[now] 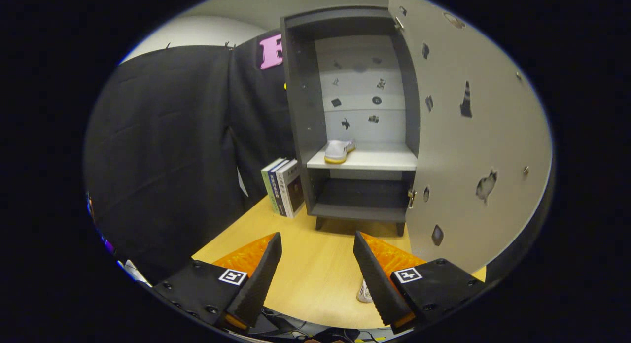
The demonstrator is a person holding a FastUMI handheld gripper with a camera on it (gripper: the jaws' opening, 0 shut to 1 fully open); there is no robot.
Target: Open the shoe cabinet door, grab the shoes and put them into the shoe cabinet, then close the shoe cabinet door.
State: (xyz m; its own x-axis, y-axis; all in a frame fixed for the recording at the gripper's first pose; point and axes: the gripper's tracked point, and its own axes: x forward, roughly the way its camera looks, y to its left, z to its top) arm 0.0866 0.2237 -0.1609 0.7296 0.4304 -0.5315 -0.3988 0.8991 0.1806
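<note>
The gripper (318, 257) is nearest, its two fingers spread wide over the wooden worktop (315, 269) with nothing between them. Just inside the right finger, low on the worktop and partly hidden behind that finger, lies a pale shoe (364, 292); only its tip can be seen.

To the left of the gripper hangs the black cloth wall (167, 151) of the booth. Beyond the left finger, a few books (284, 187) stand upright on the worktop, close against the left side of the shoe cabinet (301, 126).

The dark grey shoe cabinet stands straight ahead, well beyond the fingertips, raised on short legs. Its back panel is pale and carries small dark stickers. On the light middle shelf (374, 159), towards its left end, sits a second shoe (338, 151), white with a yellowish sole, toe pointing out towards the gripper. The lower compartment beneath the shelf looks dark.

To the right of the gripper, the cabinet door (473, 146) is swung fully open, its pale inner face dotted with stickers and reaching forward past the right finger.
</note>
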